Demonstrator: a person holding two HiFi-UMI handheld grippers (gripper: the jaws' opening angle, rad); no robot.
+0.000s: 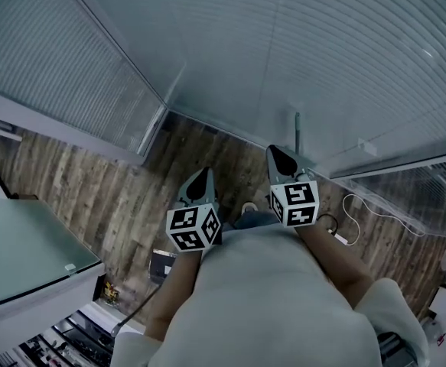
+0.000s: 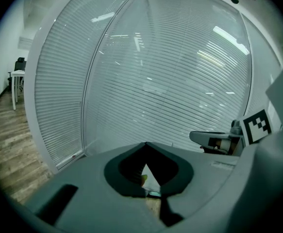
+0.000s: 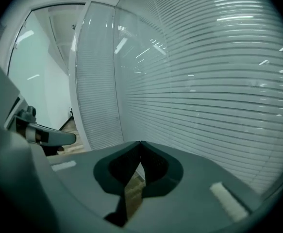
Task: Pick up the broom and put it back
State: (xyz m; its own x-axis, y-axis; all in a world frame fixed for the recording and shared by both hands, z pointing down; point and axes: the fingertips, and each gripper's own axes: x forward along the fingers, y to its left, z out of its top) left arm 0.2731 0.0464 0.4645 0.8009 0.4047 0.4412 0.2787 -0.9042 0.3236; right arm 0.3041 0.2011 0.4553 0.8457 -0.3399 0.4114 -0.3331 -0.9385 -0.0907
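Standing broom just beyond right gripper.

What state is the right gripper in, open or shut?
Shut, nothing held. In the right gripper view the right gripper has its jaw tips touching, only wooden floor showing through the gap below them.

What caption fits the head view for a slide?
Left gripper and right gripper, shut and empty, over wood floor by blinds.
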